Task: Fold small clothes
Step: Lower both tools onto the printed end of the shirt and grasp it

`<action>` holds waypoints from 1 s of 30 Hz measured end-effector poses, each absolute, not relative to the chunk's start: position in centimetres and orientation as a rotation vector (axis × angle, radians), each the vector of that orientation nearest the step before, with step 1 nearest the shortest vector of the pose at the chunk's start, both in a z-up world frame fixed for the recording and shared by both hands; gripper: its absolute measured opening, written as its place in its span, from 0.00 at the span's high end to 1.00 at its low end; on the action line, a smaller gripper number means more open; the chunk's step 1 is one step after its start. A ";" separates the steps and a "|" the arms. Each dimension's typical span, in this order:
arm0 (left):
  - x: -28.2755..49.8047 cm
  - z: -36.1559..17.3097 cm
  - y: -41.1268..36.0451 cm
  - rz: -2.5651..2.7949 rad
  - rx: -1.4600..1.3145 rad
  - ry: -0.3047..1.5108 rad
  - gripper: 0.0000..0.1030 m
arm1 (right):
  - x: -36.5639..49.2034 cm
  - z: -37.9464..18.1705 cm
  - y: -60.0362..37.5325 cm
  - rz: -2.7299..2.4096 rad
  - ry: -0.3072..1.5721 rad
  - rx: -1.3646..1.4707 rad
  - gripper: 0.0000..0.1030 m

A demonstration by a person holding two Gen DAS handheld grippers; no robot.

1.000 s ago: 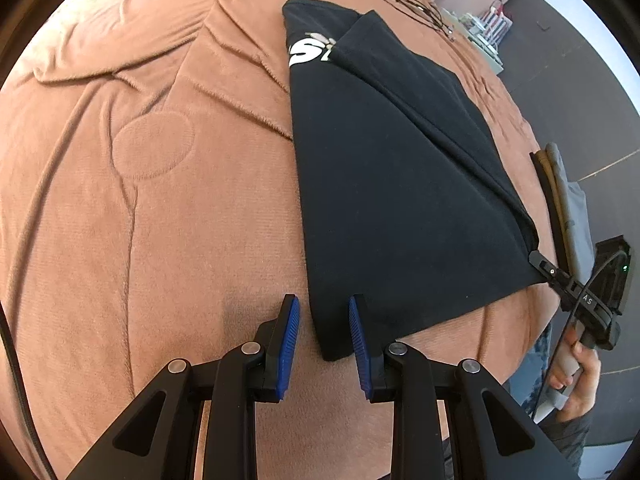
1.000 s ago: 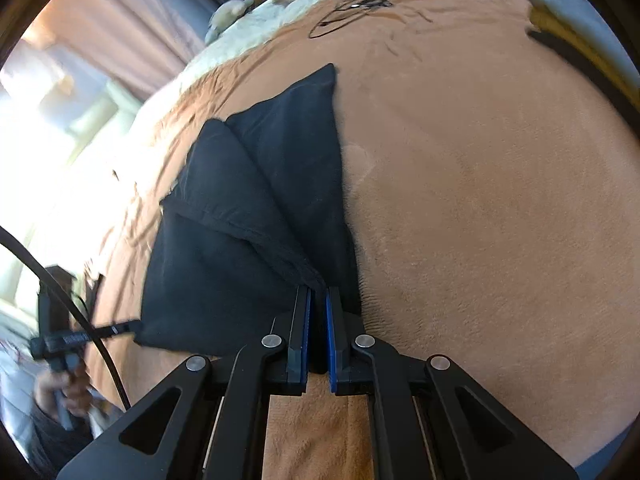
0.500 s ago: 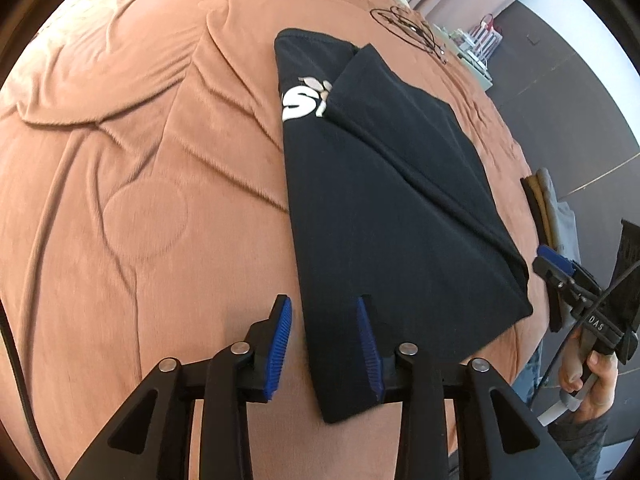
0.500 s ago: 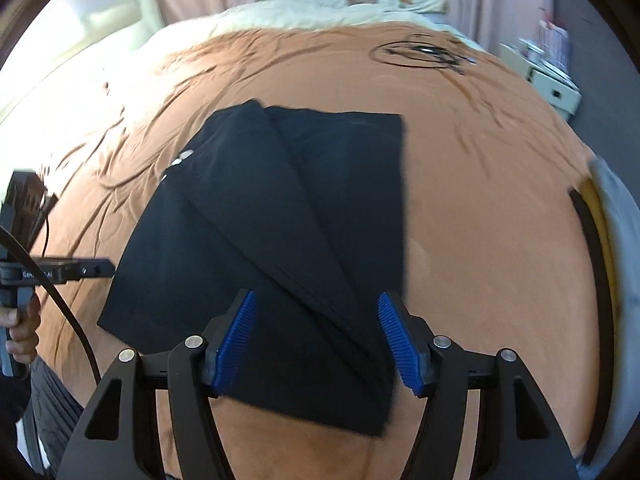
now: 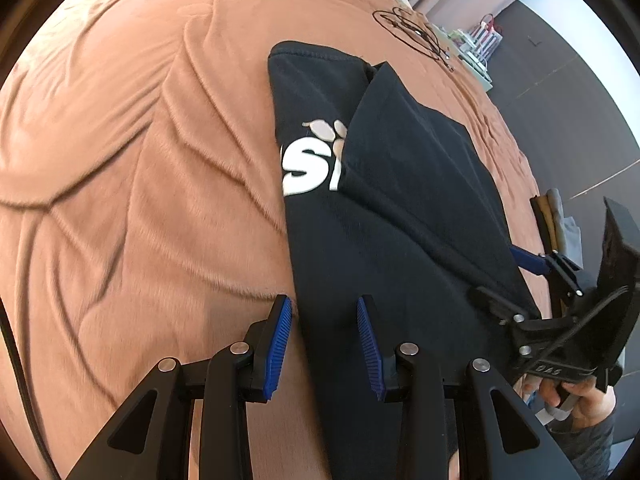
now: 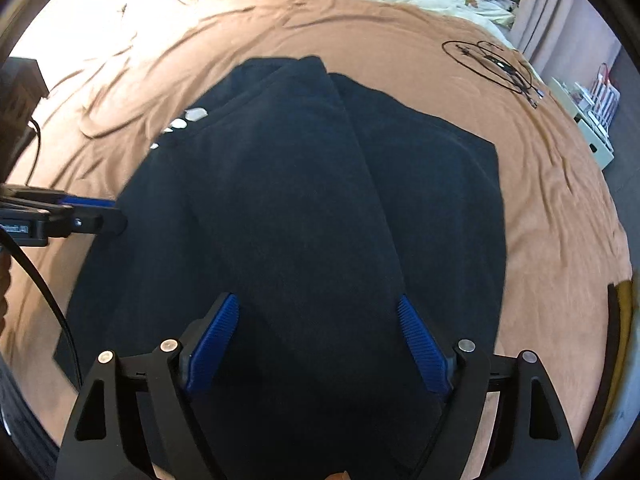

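Observation:
A black T-shirt [image 5: 384, 216] with a white print lies partly folded on the brown blanket, its sides turned in; it also shows in the right wrist view [image 6: 304, 216]. My left gripper [image 5: 324, 324] is open over the shirt's near left edge, one finger over the blanket and one over the cloth. My right gripper [image 6: 320, 328] is wide open above the shirt's near end, and holds nothing. In the left wrist view the right gripper [image 5: 532, 280] hangs over the shirt's right corner. The left gripper [image 6: 88, 216] appears at the left of the right wrist view.
The brown blanket [image 5: 120, 160] covers the bed, with creases on the left. A coiled black cable [image 6: 492, 64] lies at the far side. A white rack [image 6: 592, 120] stands past the bed's right edge. Folded clothes [image 5: 556, 216] sit at the right edge.
My right gripper let go of the shirt's corner, opened wide and moved over the shirt. My left gripper moved forward along the shirt's left edge and opened a little wider.

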State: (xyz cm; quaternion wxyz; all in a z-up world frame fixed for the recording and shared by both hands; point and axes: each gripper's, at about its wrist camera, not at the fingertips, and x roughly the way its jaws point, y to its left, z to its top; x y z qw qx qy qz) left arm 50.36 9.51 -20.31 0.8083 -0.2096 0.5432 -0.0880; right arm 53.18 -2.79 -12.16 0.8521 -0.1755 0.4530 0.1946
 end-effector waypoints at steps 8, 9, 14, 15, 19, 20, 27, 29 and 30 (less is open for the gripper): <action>51.5 -20.8 9.6 -0.201 -0.445 1.155 0.65 | 58.0 -11.8 -3.8 0.320 0.964 -0.305 0.20; 51.6 -20.8 9.6 -0.203 -0.447 1.154 0.65 | 58.6 -11.9 -4.4 0.313 0.968 -0.285 0.20; 51.4 -20.8 9.8 -0.204 -0.440 1.151 0.65 | 62.2 -12.3 -8.3 0.237 0.979 -0.154 0.20; 51.3 -20.7 9.7 -0.202 -0.435 1.152 0.65 | 62.6 -12.5 -9.0 0.229 0.980 -0.129 0.20; 51.5 -20.5 9.2 -0.195 -0.418 1.162 0.65 | 64.6 -13.1 -12.9 0.113 0.969 -0.057 0.20; 51.6 -20.4 9.1 -0.193 -0.412 1.167 0.65 | 64.9 -13.1 -13.6 0.091 0.969 -0.039 0.22; 52.4 -18.5 9.7 -0.167 -0.373 1.144 0.65 | 63.7 -12.3 -16.8 0.223 0.910 0.135 0.24; 52.9 -18.4 9.9 -0.153 -0.379 1.143 0.65 | 63.7 -12.4 -16.8 0.305 0.902 0.187 0.38; 53.1 -18.3 10.0 -0.147 -0.382 1.140 0.65 | 63.6 -12.5 -17.2 0.329 0.904 0.204 0.43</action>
